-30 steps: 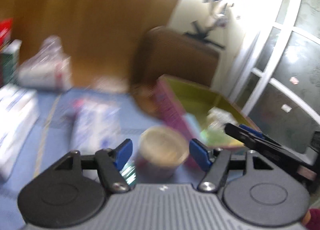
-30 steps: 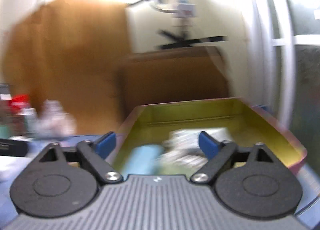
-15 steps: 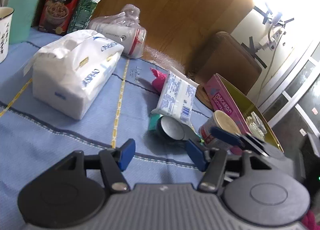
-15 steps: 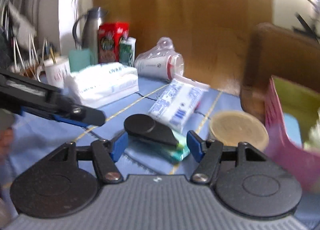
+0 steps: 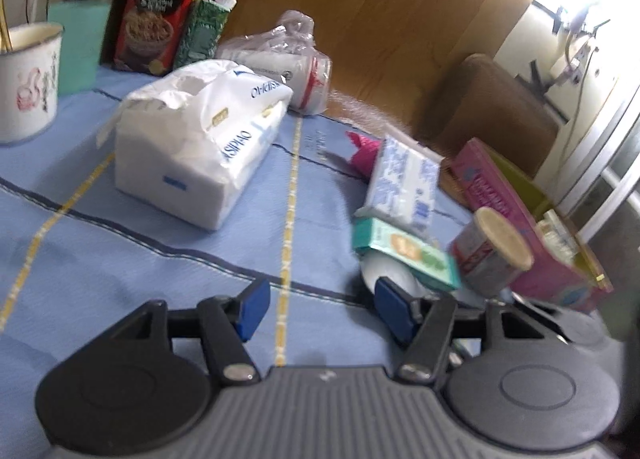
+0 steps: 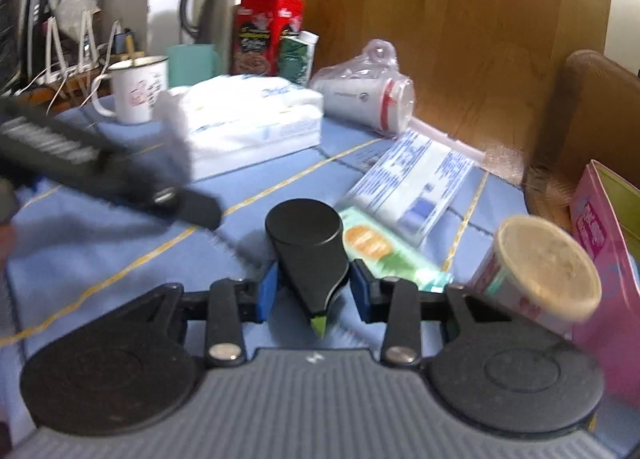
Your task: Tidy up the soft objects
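Note:
A big white tissue pack point(image 5: 200, 143) lies on the blue cloth, also in the right wrist view point(image 6: 248, 119). A small blue-printed tissue packet point(image 5: 404, 183) point(image 6: 416, 183) rests on a green packet point(image 5: 404, 251) point(image 6: 384, 251). My left gripper point(image 5: 316, 309) is open and empty, low over the cloth. My right gripper point(image 6: 312, 291) has closed around a black teardrop-shaped object point(image 6: 308, 247) beside the green packet. A pink box point(image 5: 520, 219) point(image 6: 600, 235) with a yellow-green inside stands at the right.
A paper cup point(image 5: 496, 255) point(image 6: 540, 271) lies tilted by the pink box. A wrapped stack of cups point(image 5: 288, 63), red carton point(image 5: 160, 7), green carton point(image 5: 202, 31), mug point(image 5: 28, 79), teal cup point(image 5: 80, 47) and thermos point(image 6: 218, 7) line the back. A brown chair point(image 5: 488, 107) stands behind the table.
Both grippers swung left from the pink box toward the table's middle. My right gripper moved onto the black object and narrowed around it. My left gripper stayed open.

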